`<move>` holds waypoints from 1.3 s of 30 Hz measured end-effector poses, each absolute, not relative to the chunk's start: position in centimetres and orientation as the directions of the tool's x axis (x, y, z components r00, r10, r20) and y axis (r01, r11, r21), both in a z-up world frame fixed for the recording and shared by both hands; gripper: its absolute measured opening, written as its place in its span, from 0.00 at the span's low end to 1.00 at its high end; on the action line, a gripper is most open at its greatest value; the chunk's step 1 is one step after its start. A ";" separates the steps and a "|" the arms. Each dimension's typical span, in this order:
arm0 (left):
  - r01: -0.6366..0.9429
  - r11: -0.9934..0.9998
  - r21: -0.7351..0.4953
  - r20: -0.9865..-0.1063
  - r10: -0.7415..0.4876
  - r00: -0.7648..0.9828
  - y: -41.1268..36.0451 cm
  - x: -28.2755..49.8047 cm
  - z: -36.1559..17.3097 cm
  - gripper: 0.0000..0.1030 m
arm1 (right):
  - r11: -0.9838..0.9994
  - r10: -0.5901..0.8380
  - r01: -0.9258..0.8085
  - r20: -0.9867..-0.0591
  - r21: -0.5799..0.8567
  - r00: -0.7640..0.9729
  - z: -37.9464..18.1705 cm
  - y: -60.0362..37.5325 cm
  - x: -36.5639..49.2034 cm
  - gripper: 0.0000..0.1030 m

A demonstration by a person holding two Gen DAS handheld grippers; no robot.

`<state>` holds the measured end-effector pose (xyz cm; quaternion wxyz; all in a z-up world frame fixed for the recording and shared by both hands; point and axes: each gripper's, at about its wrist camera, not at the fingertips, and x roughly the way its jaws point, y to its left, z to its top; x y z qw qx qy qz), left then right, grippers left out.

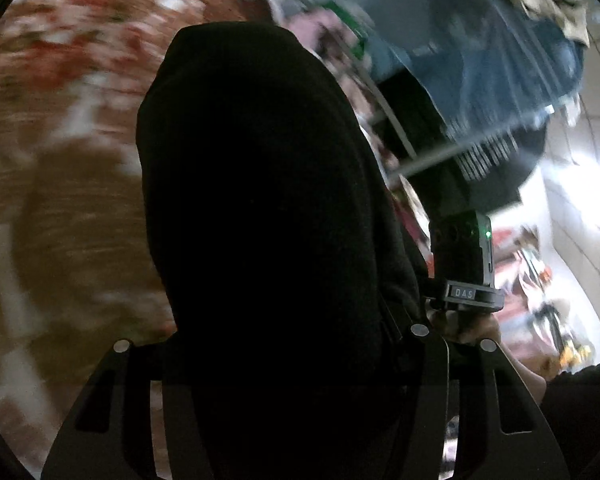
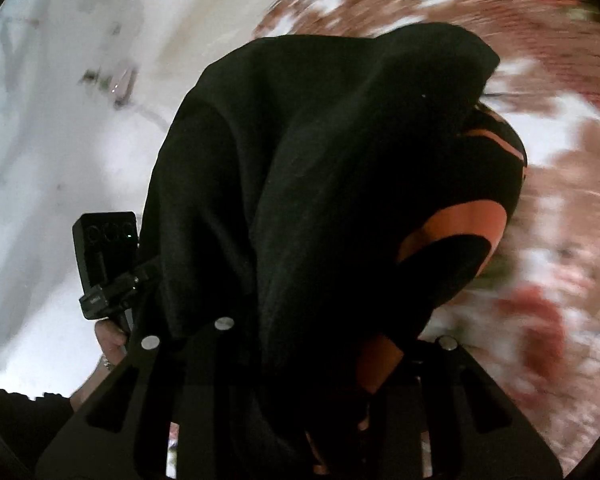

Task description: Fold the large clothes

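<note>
I am lifting the black garment (image 2: 320, 200) above the floral bedspread (image 2: 548, 208); both the left gripper (image 1: 284, 400) and right gripper (image 2: 300, 400) are pinching its soft, floppy edge, which I judge light

Brown floral bedspread (image 1: 60, 128) with red and white blooms fills left of left wrist view, motion-blurred; same spread (image 2: 540, 208) at right of right wrist view. Rack of hanging clothes (image 1: 480, 80), blue and dark, upper right. White tiled wall (image 1: 588, 184) beside it, bright glare. Pale whitish wall (image 2: 60, 140) at left, smeared.
</note>
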<state>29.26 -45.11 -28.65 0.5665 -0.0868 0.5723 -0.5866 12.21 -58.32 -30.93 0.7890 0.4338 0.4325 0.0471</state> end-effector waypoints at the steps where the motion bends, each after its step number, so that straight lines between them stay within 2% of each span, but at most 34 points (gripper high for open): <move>1: 0.571 0.266 -0.777 -0.536 -0.754 -0.378 -47.6 28.2 -29.0 0.53 | 0.613 0.411 0.339 -0.654 0.714 0.635 -31.0 -59.9 10.0 0.27; 8: 0.589 0.049 -0.807 -0.476 -0.644 -0.599 -62.7 20.8 -30.8 0.53 | 0.565 0.174 0.543 -0.733 0.621 0.658 -30.0 -66.5 1.0 0.27; 13: 0.588 -0.094 -0.803 -0.446 -0.559 -0.699 -69.5 18.4 -30.9 0.54 | 0.470 0.068 0.605 -0.710 0.643 0.701 -30.7 -70.3 -4.4 0.28; 15: 0.576 -0.112 -0.809 -0.444 -0.525 -0.726 -71.4 18.5 -32.5 0.54 | 0.501 0.044 0.621 -0.735 0.602 0.677 -32.0 -70.3 -3.8 0.28; 17: 0.578 -0.090 -0.811 -0.469 -0.491 -0.734 -72.8 18.2 -34.9 0.55 | 0.472 0.068 0.628 -0.735 0.619 0.674 -35.0 -71.8 -4.9 0.29; 20: 0.601 0.017 -0.799 -0.551 -0.418 -0.722 -73.1 18.2 -41.3 0.58 | 0.475 0.134 0.649 -0.778 0.594 0.614 -41.5 -71.7 -4.3 0.30; 21: 0.584 0.028 -0.811 -0.539 -0.423 -0.728 -72.4 18.6 -43.1 0.59 | 0.508 0.136 0.640 -0.788 0.576 0.601 -42.8 -71.7 -4.8 0.32; 23: 0.529 0.023 -0.848 -0.479 -0.462 -0.747 -71.7 19.4 -43.8 0.60 | 0.521 0.140 0.608 -0.762 0.600 0.632 -43.1 -71.7 -5.3 0.33; 28: 0.586 -0.007 -0.810 -0.526 -0.432 -0.733 -72.3 18.2 -42.4 0.64 | 0.581 0.128 0.599 -0.789 0.550 0.600 -43.3 -73.1 -6.5 0.37; 29: 0.601 -0.007 -0.800 -0.543 -0.419 -0.728 -72.4 18.0 -41.9 0.68 | 0.598 0.120 0.602 -0.801 0.530 0.587 -43.4 -73.6 -7.3 0.42; 32: 0.694 -0.013 -0.720 -0.635 -0.389 -0.667 -72.2 17.1 -39.4 0.70 | 0.609 0.079 0.646 -0.845 0.460 0.528 -42.4 -74.4 -8.2 0.54; 35: 0.811 -0.023 -0.585 -0.734 -0.411 -0.541 -70.6 15.8 -36.0 0.71 | 0.621 -0.058 0.748 -0.938 0.234 0.342 -39.8 -73.5 -9.0 0.79; 36: 0.844 -0.031 -0.536 -0.758 -0.424 -0.496 -70.1 15.3 -34.9 0.72 | 0.623 -0.095 0.760 -0.946 0.187 0.311 -39.0 -73.0 -9.3 0.79; 39: 0.938 -0.060 -0.342 -0.788 -0.525 -0.321 -67.8 13.6 -30.9 0.86 | 0.623 -0.178 0.780 -0.960 0.061 0.218 -36.6 -71.7 -9.0 0.84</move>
